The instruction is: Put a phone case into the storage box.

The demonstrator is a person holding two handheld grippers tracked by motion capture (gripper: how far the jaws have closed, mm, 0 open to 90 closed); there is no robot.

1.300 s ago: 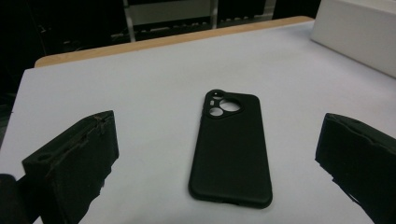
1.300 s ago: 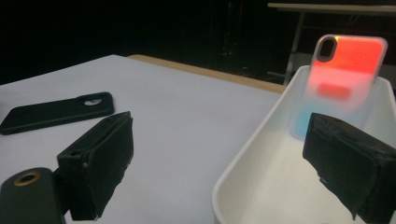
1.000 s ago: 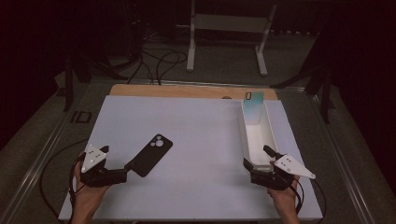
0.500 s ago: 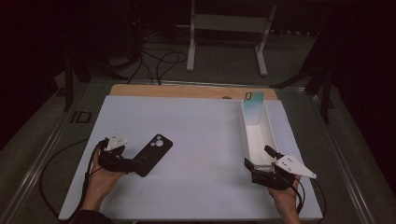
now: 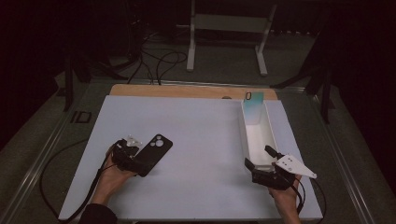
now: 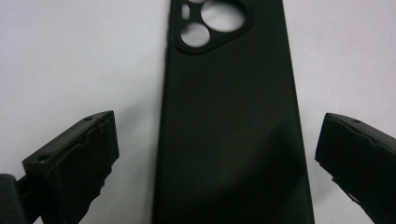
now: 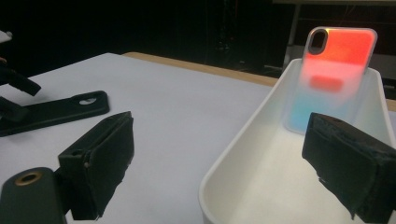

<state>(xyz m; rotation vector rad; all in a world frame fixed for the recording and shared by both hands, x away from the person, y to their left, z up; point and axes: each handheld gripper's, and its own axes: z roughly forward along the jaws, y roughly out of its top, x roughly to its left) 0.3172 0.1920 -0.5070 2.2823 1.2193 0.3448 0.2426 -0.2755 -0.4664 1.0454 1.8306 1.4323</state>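
A black phone case [image 5: 153,153] [image 6: 229,121] lies flat on the white table [image 5: 196,135], camera cut-outs pointing away from me. My left gripper [image 5: 133,161] [image 6: 217,158] is open with its jaws straddling the case's near end, one on each side, apart from its edges. A long white tray [image 5: 256,135] [image 7: 261,172] stands at the right, and a colourful translucent phone case [image 5: 252,108] [image 7: 334,74] leans upright against its far wall. My right gripper [image 5: 260,157] [image 7: 219,163] is open at the tray's near end, jaws on either side of the tray's near left wall.
The table's wooden far edge [image 5: 187,91] runs behind the white surface. Cables [image 5: 159,63] and a metal stand [image 5: 229,28] sit on the dark floor beyond. A cable [image 5: 51,177] trails off the table's left side.
My left gripper has moved right and forward from the table's left edge to the black case, its jaws now on either side of the near end. The right gripper has barely moved.
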